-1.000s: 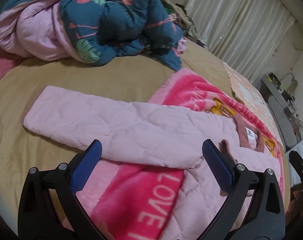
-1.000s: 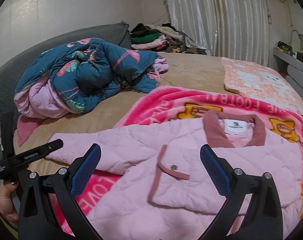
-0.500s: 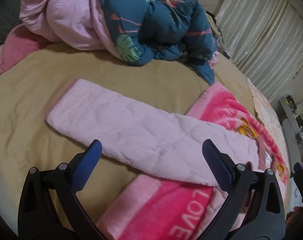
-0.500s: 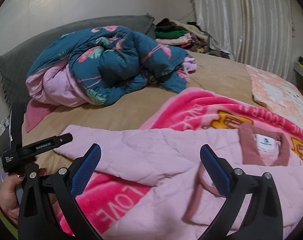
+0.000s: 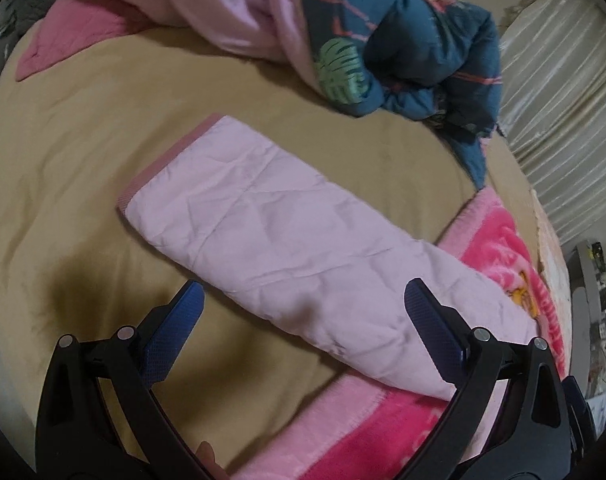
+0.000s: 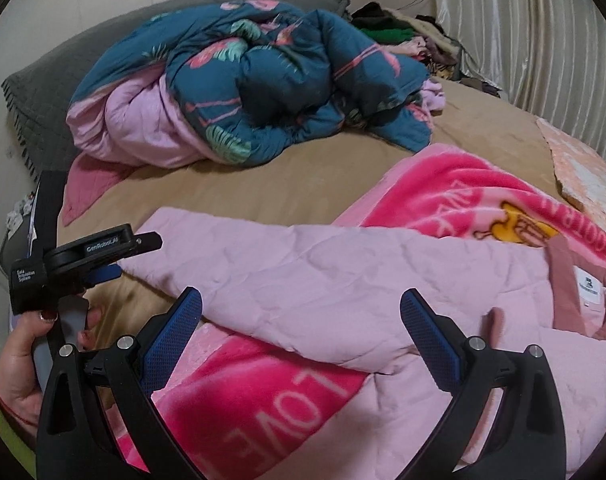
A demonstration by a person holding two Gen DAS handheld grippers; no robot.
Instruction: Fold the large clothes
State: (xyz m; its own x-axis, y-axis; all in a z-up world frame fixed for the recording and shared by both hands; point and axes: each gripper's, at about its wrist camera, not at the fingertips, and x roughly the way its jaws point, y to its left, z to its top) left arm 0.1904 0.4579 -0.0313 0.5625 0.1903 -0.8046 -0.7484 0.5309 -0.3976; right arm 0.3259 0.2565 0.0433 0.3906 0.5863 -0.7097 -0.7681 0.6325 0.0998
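Hovering over the bed (image 5: 83, 128), I see my left claw (image 5: 299, 304) spread wide, empty, the pink jacket's sleeve (image 5: 279, 240) stretched just ahead between its fingers. My right claw (image 6: 301, 312) gapes too, the jacket (image 6: 343, 280) lying ahead on the pink blanket (image 6: 443, 188).

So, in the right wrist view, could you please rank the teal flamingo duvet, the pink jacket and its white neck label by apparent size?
1. pink jacket, though nearness inflates it
2. teal flamingo duvet, farther back, so true order unsure
3. white neck label, clearly smallest
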